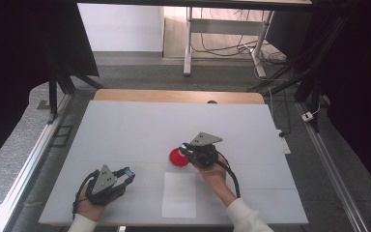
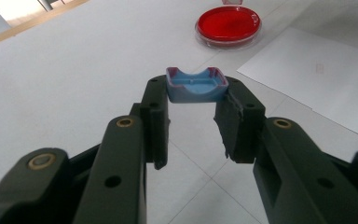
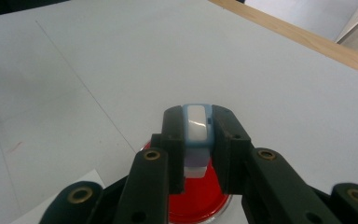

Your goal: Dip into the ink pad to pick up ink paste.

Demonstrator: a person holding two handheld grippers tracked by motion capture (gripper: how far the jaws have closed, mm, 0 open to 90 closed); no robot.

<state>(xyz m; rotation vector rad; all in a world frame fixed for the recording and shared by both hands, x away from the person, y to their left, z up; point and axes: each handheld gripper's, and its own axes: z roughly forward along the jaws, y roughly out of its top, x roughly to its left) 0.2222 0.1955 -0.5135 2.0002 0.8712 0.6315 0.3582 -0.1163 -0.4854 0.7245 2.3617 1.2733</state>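
Note:
My left gripper is shut on a small blue plastic piece, a shallow tray shape with curved cut-outs, held between the pad tips just above the table. In the high view that gripper sits near the front left with the blue piece at its tip. My right gripper is shut on a narrow light-blue and white piece, held edge-on over a round red dish. From above, the right gripper hangs at the red dish near the table's middle.
A white sheet of paper lies in front of the red dish, between my two hands. The white table has a wooden strip along its far edge. Metal rails flank it.

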